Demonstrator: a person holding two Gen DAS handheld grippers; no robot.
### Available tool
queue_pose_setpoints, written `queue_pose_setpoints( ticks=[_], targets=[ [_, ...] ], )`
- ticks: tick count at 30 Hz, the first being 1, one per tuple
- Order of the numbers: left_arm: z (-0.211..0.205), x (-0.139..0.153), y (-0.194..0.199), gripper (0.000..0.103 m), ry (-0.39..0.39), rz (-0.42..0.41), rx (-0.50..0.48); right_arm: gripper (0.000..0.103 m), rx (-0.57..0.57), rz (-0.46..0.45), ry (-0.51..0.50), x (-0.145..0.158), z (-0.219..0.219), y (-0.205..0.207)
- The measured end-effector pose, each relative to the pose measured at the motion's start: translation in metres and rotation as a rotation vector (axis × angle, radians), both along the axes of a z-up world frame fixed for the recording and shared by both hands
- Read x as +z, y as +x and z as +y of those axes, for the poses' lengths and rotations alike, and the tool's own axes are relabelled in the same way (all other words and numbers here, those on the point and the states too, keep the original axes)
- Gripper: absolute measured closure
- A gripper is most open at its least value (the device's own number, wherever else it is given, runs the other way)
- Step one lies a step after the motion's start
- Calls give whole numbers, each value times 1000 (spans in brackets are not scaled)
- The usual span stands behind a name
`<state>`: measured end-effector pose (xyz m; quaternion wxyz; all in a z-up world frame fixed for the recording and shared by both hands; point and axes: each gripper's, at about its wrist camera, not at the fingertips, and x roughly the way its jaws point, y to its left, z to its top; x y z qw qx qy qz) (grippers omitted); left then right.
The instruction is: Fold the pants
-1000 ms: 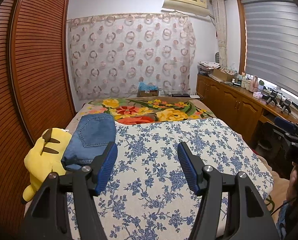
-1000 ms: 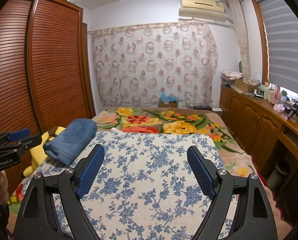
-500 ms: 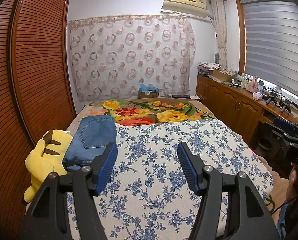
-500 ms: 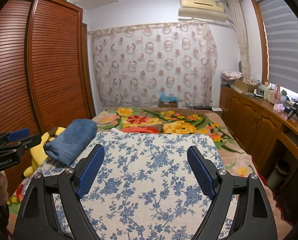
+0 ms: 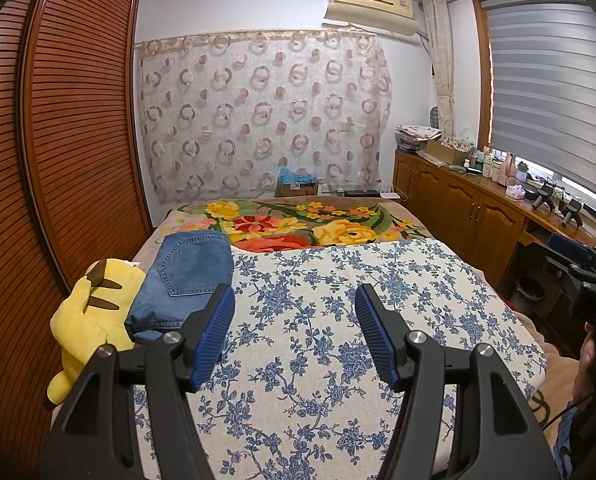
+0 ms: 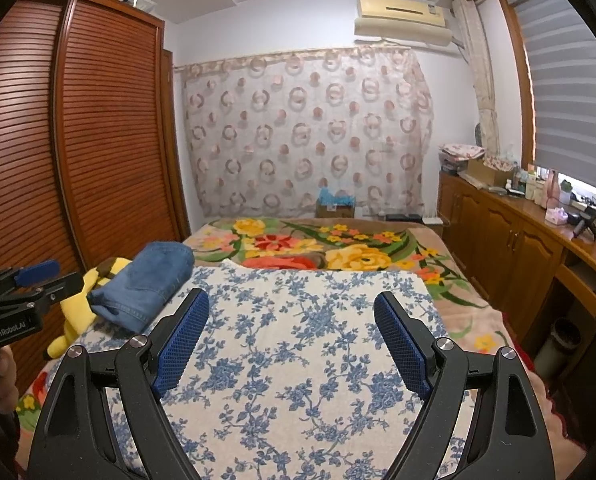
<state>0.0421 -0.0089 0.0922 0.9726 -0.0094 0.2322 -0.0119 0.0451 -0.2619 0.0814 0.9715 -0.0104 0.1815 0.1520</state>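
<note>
Left wrist view: the left tool (image 5: 294, 330) is held level above the bed, its blue-padded fingers (image 5: 213, 334) spread wide apart with nothing between them. The right tool (image 6: 292, 338) is held the same way over the blue-flowered sheet (image 6: 298, 344), fingers well apart and empty. In the right wrist view the left tool shows again at 9 o'clock, gripped by the person's hand (image 6: 2, 372).

The folded jeans (image 5: 186, 276) lie at about 10 o'clock from the left tool, back pocket facing up, on the left edge of the bed and touching a yellow plush toy (image 5: 90, 312) beside them. Beyond the sheet a bright floral blanket (image 5: 298, 226) covers the far end of the bed. A louvred wooden wardrobe (image 5: 78, 120) runs along the 9 o'clock side, a ring-patterned curtain (image 5: 262, 116) hangs at 12 o'clock under an air conditioner (image 5: 369, 6), and wooden cabinets (image 5: 457, 208) stand at 3 o'clock beneath a blind-covered window (image 5: 549, 96).
</note>
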Motion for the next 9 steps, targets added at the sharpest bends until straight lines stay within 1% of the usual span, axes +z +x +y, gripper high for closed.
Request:
queue_pose_setpoints(
  ticks=[9],
  targets=[
    [0,0,0,41,-1,0,-1,17,-9,-2,1,3,-3,0]
  ],
)
